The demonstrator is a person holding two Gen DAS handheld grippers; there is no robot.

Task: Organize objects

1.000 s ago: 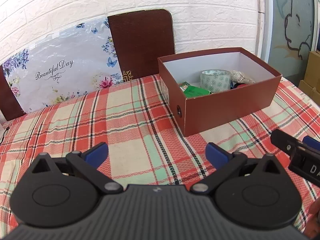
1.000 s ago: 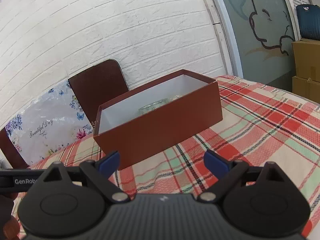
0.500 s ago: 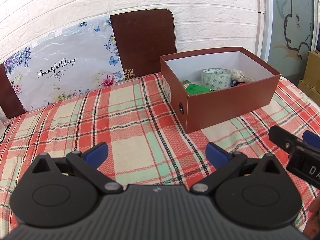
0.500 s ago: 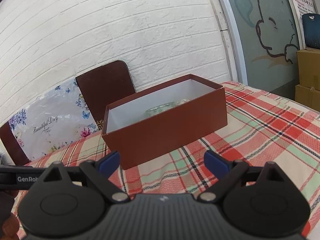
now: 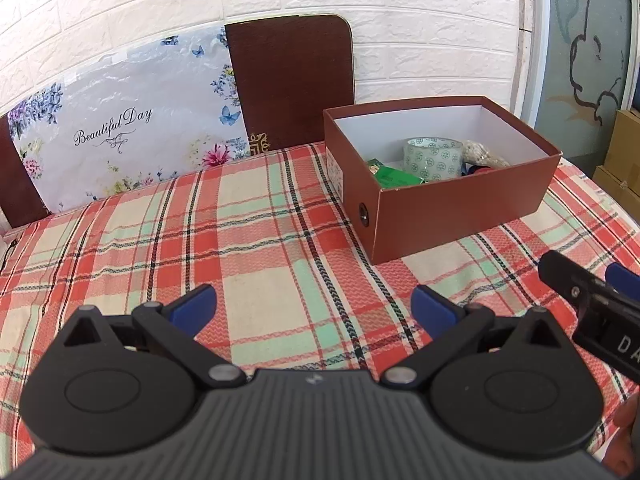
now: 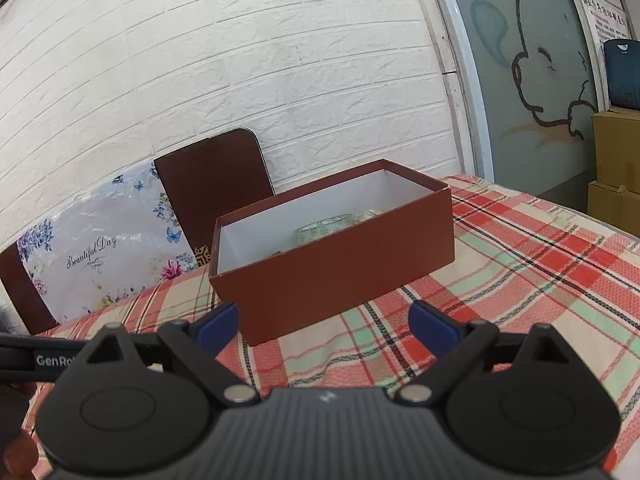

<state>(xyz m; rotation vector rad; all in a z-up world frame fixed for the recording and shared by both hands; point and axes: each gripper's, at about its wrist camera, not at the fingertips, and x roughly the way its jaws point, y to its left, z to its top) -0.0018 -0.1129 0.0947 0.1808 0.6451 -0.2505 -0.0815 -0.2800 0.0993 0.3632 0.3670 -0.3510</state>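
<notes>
Here both the left claw [image 5: 314,303] and right claw [image 6: 324,322] gape empty, short of the brown box [image 5: 452,204].

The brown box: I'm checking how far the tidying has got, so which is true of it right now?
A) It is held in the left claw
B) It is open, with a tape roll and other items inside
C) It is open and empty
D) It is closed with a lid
B: the left wrist view shows the brown box lidless on the plaid cloth, with a tape roll and a green packet inside.
</notes>
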